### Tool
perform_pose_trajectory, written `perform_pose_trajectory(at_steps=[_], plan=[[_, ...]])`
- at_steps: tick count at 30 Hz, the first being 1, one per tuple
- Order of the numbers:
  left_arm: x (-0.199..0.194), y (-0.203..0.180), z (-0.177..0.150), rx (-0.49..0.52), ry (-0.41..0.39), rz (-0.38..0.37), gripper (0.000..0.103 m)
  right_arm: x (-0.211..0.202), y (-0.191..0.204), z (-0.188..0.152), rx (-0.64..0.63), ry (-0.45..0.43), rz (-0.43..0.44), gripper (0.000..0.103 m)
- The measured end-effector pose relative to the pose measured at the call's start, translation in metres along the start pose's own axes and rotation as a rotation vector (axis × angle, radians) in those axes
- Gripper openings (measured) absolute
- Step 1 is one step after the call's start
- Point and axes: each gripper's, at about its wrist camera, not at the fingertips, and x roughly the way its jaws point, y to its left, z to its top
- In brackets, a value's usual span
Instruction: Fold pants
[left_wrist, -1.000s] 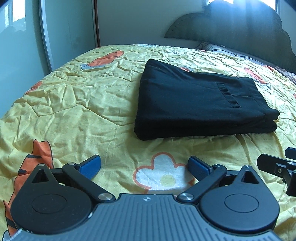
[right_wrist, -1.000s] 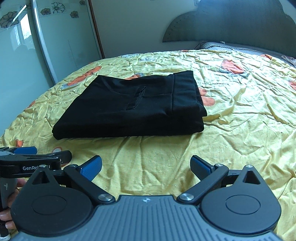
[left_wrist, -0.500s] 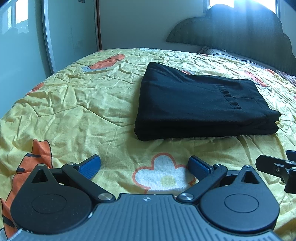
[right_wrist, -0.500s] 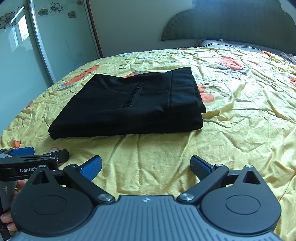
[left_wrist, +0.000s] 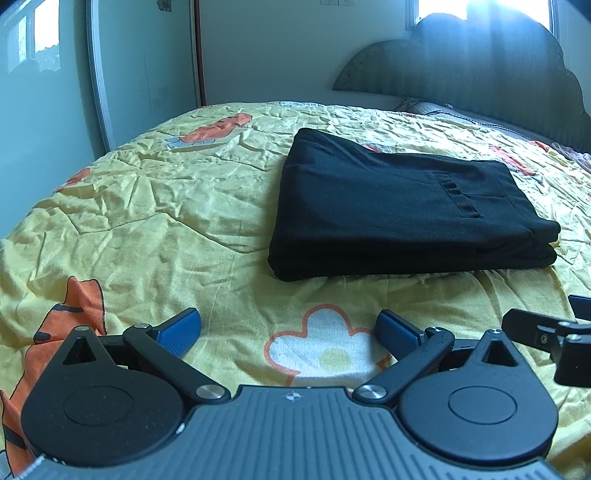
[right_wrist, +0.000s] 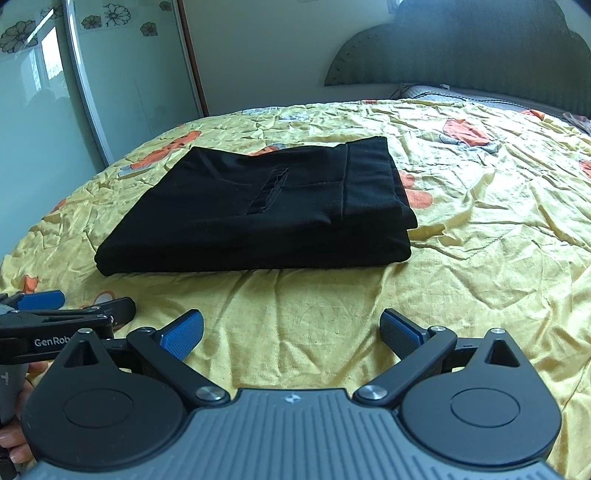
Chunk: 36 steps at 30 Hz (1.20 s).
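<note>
Black pants (left_wrist: 402, 206) lie folded into a flat rectangular stack on the yellow bedspread (left_wrist: 166, 221); they also show in the right wrist view (right_wrist: 266, 210). My left gripper (left_wrist: 290, 328) is open and empty, low over the bedspread, short of the stack's near edge. My right gripper (right_wrist: 291, 328) is open and empty, also short of the near edge. The right gripper's fingers (left_wrist: 543, 326) show at the right edge of the left view. The left gripper (right_wrist: 62, 314) shows at the left edge of the right view.
The bed carries a dark scalloped headboard (right_wrist: 480, 48) at the back right, with a pillow (right_wrist: 436, 92) below it. A glass sliding wardrobe door (right_wrist: 74, 81) stands at the left, close to the bed's edge. The bedspread is wrinkled, with orange and white prints.
Both grippers have tilted up a little and eased back, so the folded pants sit slightly lower in both views. Both stay open. The pants have not moved.
</note>
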Motion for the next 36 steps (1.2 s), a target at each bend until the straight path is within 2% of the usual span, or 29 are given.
perform_pose_trajectory(at_steps=[17,36], plan=[[0.0,0.001,-0.001,-0.005,-0.002,-0.004,0.103,0.006,0.013,-0.007,-0.09,-0.002,-0.067,0.103],[0.0,0.001,-0.002,-0.007,-0.002,-0.005,0.103,0.007,0.014,-0.007,-0.095,-0.001,-0.071,0.103]])
